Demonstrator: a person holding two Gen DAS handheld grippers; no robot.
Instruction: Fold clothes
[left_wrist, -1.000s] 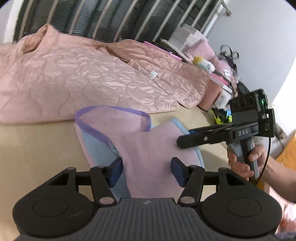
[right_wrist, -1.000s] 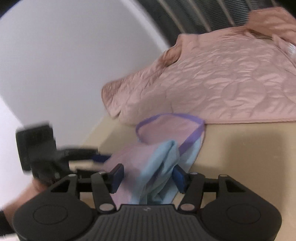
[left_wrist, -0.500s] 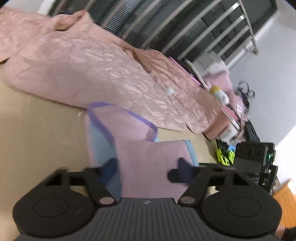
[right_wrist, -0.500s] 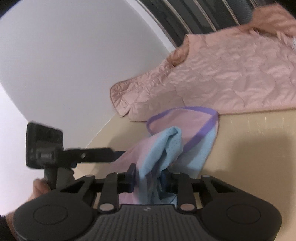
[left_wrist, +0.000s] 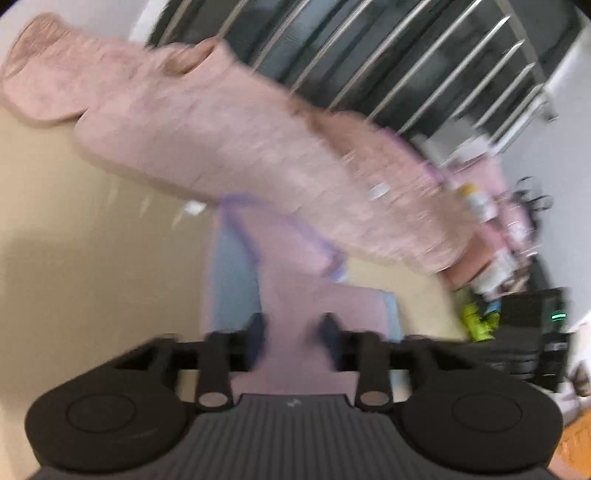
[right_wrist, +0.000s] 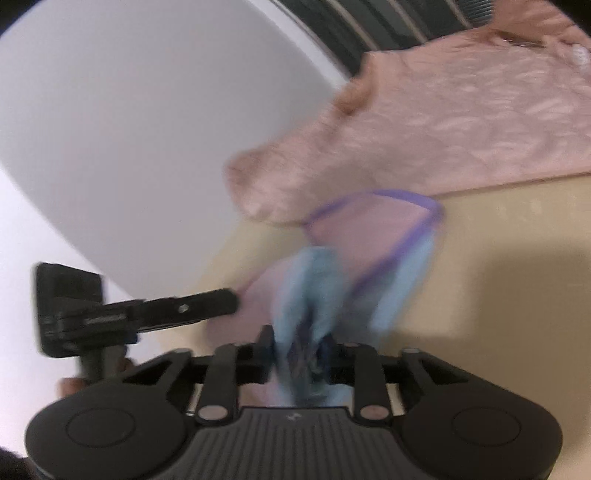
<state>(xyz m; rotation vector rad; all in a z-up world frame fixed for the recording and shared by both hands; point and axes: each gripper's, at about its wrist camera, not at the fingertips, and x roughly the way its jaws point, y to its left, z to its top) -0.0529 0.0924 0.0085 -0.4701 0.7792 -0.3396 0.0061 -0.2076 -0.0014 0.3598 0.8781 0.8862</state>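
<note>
Garment (left_wrist: 295, 280), small, pink and pale blue with a purple band, lies on the tan tabletop (left_wrist: 92, 258) just in front of a pink quilted jacket (left_wrist: 229, 147) spread along the far edge. Left gripper (left_wrist: 291, 332) straddles the near pink panel of the garment; its jaws stand apart with cloth between them, and motion blur hides whether the fingers (left_wrist: 255, 332) press on the fabric, so a grip cannot be confirmed. Right gripper (right_wrist: 299, 347) has its jaws drawn close on a bunched blue fold of the garment (right_wrist: 314, 295), which rises in a ridge off the tabletop (right_wrist: 498, 295). Seen from the right wrist, the left gripper (right_wrist: 229, 304) reaches in from the left edge with its tips at the pink cloth. Far portion of the garment with the purple band (right_wrist: 406, 236) rests flat beside the jacket (right_wrist: 443, 122). Judged from this lie, the garment is partly doubled over itself and gathered, not yet a neat flat packet: carrying the held fold across, laying it down and smoothing it appear to remain. Jacket lies spread open, unfolded.
</note>
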